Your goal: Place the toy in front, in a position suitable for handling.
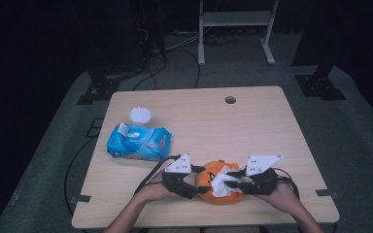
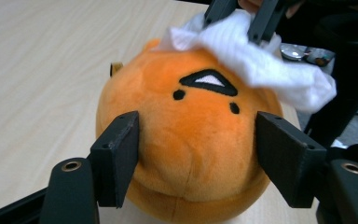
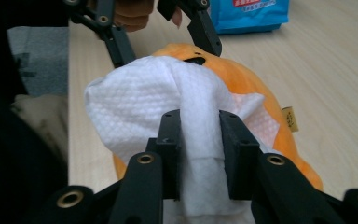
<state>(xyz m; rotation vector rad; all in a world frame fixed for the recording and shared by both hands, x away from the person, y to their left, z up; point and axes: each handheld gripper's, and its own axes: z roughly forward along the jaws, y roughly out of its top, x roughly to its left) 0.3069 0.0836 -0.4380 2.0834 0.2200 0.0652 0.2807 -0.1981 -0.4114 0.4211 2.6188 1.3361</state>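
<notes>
The left hand-held gripper clamps the orange plush toy steady on the desk so the right hand-held gripper, pinching a white wet wipe, can rub it.

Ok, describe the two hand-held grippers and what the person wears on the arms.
Both the left hand-held gripper and the right hand-held gripper are black, each with two flat rectangular jaws, brass-coloured rivets, a light grey three-cornered plate with dark dots on top, and a trailing black cable. The forearms show no sleeves.

The white wipe hides the orange plush toy's face in the right gripper view, and the blue pack at one o'clock is cut off by the top edge.
</notes>
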